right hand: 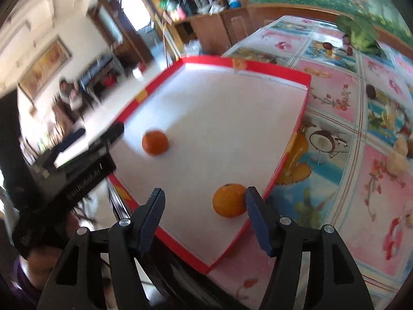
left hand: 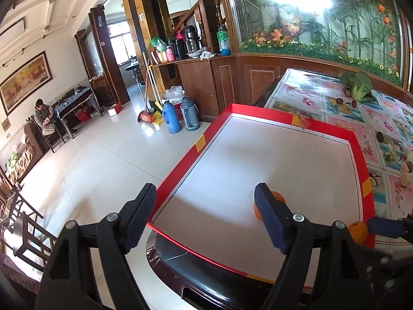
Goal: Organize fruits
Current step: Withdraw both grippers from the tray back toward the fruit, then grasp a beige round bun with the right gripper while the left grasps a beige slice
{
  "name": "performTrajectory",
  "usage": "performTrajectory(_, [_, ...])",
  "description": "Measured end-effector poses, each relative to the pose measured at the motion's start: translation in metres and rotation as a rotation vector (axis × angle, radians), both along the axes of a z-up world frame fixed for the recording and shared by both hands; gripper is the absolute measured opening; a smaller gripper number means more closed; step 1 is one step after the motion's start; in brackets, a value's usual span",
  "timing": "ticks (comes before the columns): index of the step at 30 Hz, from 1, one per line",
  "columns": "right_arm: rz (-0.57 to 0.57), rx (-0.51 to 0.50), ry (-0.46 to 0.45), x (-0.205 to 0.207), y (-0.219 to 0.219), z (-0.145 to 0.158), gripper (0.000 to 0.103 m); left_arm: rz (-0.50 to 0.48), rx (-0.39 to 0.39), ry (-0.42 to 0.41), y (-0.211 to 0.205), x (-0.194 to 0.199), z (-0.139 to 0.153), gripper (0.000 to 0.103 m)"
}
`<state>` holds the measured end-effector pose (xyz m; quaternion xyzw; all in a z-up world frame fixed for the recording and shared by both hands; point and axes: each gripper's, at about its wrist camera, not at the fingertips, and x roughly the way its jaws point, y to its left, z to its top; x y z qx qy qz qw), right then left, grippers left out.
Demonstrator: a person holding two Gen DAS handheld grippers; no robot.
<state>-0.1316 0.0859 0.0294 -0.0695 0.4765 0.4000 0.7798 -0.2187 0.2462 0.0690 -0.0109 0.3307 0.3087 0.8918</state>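
Observation:
A shallow tray with a red rim (left hand: pixel 358 160) (right hand: pixel 296 77) and a white floor lies on the table. Two oranges rest in it. One orange (left hand: pixel 278 196) (right hand: pixel 155 142) shows just behind the right fingertip of my left gripper (left hand: pixel 205 217), which stands open over the tray's near left corner, holding nothing. The other orange (right hand: pixel 228 200) (left hand: pixel 358 231) lies between the open jaws of my right gripper (right hand: pixel 205 218), close beside the right finger; the pads do not press on it. My left gripper (right hand: pixel 96 133) shows blurred at the tray's left edge.
On the flowered tablecloth to the right lie a dark round fruit (left hand: pixel 380 137) (right hand: pixel 371 91), pale lumpy items (left hand: pixel 406 173) (right hand: pixel 398 162) and a leafy green vegetable (left hand: pixel 357 84) (right hand: pixel 361 35). The table edge and tiled floor fall away to the left.

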Motion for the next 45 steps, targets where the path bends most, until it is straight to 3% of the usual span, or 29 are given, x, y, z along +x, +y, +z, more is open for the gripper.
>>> performTrajectory(6, [-0.026, -0.035, 0.022, -0.004, -0.011, -0.002, 0.064, -0.024, 0.011, -0.006, -0.010, -0.004, 0.006, 0.080])
performTrajectory(10, [-0.031, 0.077, 0.051, 0.000, -0.029, 0.005, 0.064, -0.063, 0.018, 0.005, -0.024, -0.004, 0.005, 0.080])
performTrajectory(13, [-0.054, 0.179, -0.028, 0.001, -0.061, 0.020, 0.064, -0.109, 0.006, 0.013, -0.038, -0.002, 0.004, 0.080])
performTrajectory(16, [-0.111, 0.207, -0.113, 0.003, -0.099, 0.030, 0.064, -0.185, -0.010, 0.016, -0.058, 0.001, 0.005, 0.080])
performTrajectory(25, [-0.451, 0.064, -0.225, 0.034, -0.244, 0.018, 0.064, -0.488, -0.022, 0.070, -0.151, 0.023, 0.001, 0.093])
performTrajectory(29, [-0.511, -0.034, -0.234, 0.049, -0.278, 0.008, 0.064, -0.597, -0.023, 0.108, -0.193, 0.044, -0.007, 0.094])
performTrajectory(33, [-0.536, -0.084, -0.218, 0.064, -0.294, -0.001, 0.063, -0.667, -0.027, 0.144, -0.228, 0.064, -0.014, 0.094])
performTrajectory(38, [-0.555, -0.092, -0.153, 0.084, -0.303, -0.015, 0.045, -0.727, -0.059, 0.189, -0.263, 0.086, -0.024, 0.094])
performTrajectory(42, [-0.545, -0.082, -0.144, 0.092, -0.298, -0.019, 0.044, -0.755, -0.085, 0.209, -0.277, 0.097, -0.032, 0.094])
performTrajectory(45, [-0.526, -0.084, -0.133, 0.098, -0.291, -0.023, 0.038, -0.761, -0.097, 0.222, -0.283, 0.105, -0.037, 0.094])
